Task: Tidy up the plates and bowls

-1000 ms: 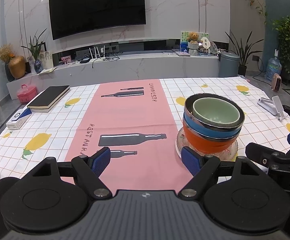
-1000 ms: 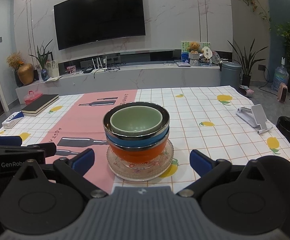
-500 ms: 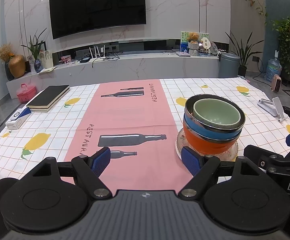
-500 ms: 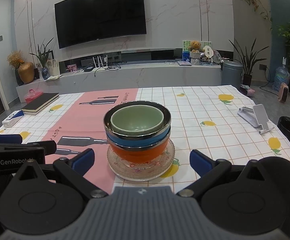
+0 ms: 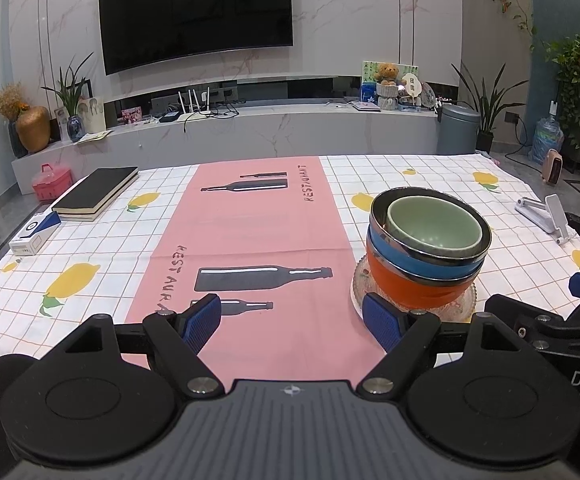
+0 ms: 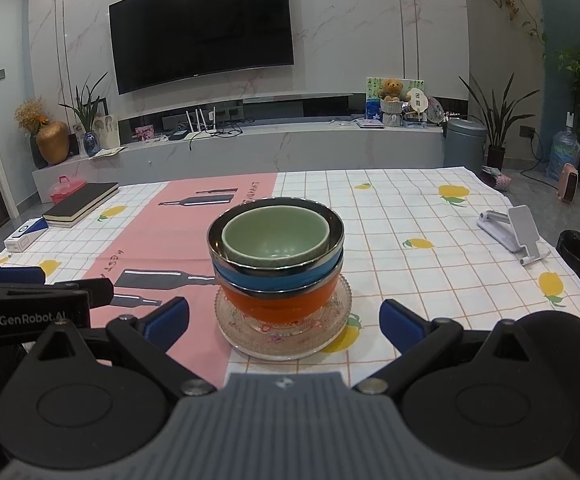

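Living room bg w/ wall TV (image 6: 202, 24); table had a lemon-check cloth (image 6: 429, 232) w/ pink runner (image 5: 250, 240). We saw the bowl stack centre frame in right wrist view: green bowl (image 6: 276, 236) nested in steel-rimmed blue bowl (image 6: 278, 278), on orange bowl (image 6: 278, 306), all on glass plate (image 6: 284, 334). Right gripper (image 6: 284, 320) jaws were wide apart, empty, short of the plate. Left gripper (image 5: 291, 318) jaws also apart, empty, over the runner, stack at its right. Black book (image 5: 96, 192) mid-left.

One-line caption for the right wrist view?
Open right claw faces nested bowls on a glass plate.
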Tool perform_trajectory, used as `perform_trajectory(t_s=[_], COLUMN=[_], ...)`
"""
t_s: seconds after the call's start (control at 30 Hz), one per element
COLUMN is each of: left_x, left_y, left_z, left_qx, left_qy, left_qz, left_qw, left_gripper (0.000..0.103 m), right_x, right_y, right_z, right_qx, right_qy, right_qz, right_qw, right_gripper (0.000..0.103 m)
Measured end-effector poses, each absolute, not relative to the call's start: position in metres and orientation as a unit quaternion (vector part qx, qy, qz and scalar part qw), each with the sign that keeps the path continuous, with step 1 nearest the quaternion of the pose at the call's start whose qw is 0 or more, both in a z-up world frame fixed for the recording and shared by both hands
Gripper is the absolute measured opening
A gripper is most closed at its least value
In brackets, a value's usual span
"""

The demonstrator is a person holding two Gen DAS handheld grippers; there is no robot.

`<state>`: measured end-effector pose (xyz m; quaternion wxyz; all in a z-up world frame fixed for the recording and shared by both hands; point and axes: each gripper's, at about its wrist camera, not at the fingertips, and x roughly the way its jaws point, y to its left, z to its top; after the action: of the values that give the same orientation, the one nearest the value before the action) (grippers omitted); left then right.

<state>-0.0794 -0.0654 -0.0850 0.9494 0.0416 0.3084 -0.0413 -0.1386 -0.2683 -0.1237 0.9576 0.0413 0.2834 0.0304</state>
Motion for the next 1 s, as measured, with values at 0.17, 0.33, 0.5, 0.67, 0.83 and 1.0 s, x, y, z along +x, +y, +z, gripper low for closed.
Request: perform_trajectory(t_s=[0.17,0.33,0.5,0.67,0.83,1.0], left_x=[-0.0792,-0.079,-0.0789,-0.0789,-0.0791,-0.0786], left_y=[-0.0651,-0.0643,-0.0643,-0.0641,-0.0636,-0.0639], left_z=[-0.0852,-0.0852,-0.0852,-0.0851,-0.085,-0.085], left_qx=[0.04,0.04,0.039,0.039,0.039,0.038], left_qy=[0.309,0.309,0.309,0.309,0.308,0.309], left_qz=[-0.04,-0.041,-0.04,-0.04,-0.04,-0.041], left_qw=[0.949,0.949,0.949,0.949,0.95,0.949], left_gripper=[0.094,0.094,0.094,0.094,0.094,0.094], right_x=[-0.1378,-0.1374,-0.1362,-0.136,-0.1357,-0.1353], right_y=[-0.2669,-0.267,-0.2667,-0.2664,-0.266,-0.2657], right_z=[-0.1252,-0.1258,-0.1273,-0.128,-0.1288,-0.1294], right_qx=[0.042,0.043,0.042,0.042,0.042,0.043], right_qy=[0.286,0.287,0.29,0.29,0.292,0.293], right_qz=[0.031,0.031,0.032,0.032,0.032,0.033], right_qw=[0.957,0.956,0.956,0.955,0.955,0.955], right_gripper=[0.099,0.099,0.099,0.099,0.099,0.099])
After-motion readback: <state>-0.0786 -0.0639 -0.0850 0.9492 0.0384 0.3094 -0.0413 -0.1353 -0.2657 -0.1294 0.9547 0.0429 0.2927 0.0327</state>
